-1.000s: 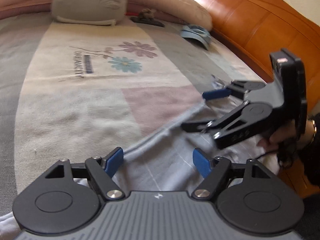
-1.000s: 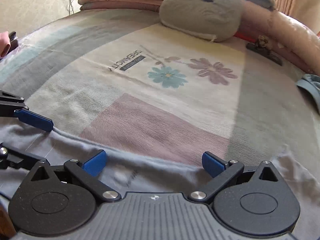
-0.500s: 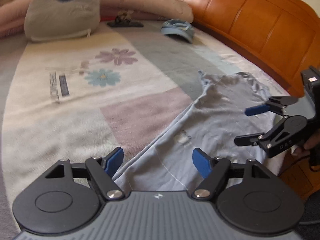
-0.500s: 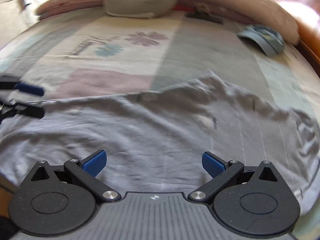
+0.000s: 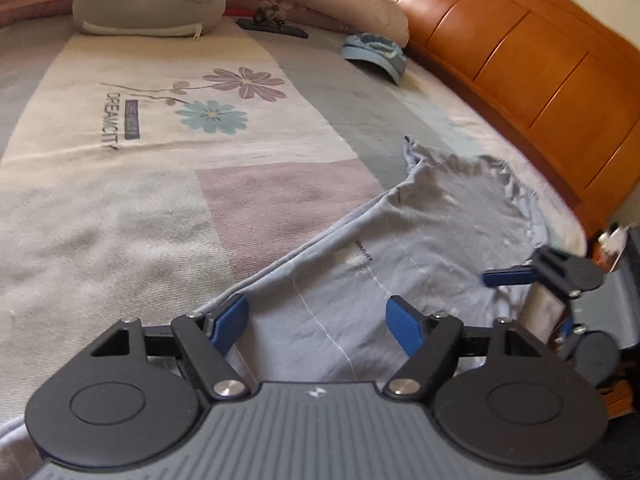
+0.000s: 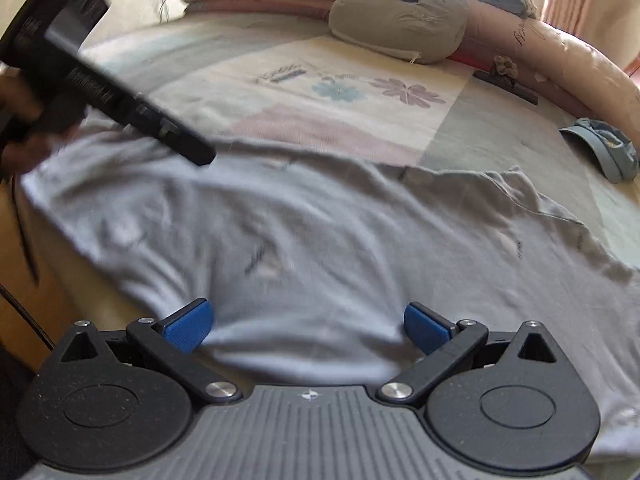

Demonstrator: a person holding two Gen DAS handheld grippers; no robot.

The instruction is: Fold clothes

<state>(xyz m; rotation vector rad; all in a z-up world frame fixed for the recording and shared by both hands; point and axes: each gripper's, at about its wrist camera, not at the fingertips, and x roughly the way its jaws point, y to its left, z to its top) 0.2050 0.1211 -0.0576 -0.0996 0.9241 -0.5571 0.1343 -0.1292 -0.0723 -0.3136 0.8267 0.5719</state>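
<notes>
A pale grey-blue T-shirt (image 5: pixel 400 248) lies spread and wrinkled on the bed, its near edge hanging over the bed side (image 6: pixel 320 240). My left gripper (image 5: pixel 316 320) hovers open over one end of the shirt, nothing between its blue pads. My right gripper (image 6: pixel 307 324) also stands open, just above the shirt's near hem, not pinching it. In the left wrist view the right gripper (image 5: pixel 532 304) shows at the far right edge of the shirt. In the right wrist view the left gripper (image 6: pixel 198 154) reaches in from the upper left, held by a hand (image 6: pixel 24 128).
The bedsheet (image 5: pixel 160 184) has a flower print. A grey cushion (image 6: pixel 400 16) and a pink rolled quilt (image 6: pixel 560 52) lie at the far side. A blue cap (image 5: pixel 376 54) and a dark flat item (image 5: pixel 272 26) rest near the wooden headboard (image 5: pixel 520 52).
The right gripper has slid sideways along the shirt, away from the left gripper, to the shirt's other end. The left gripper has barely moved. Both stay open.
</notes>
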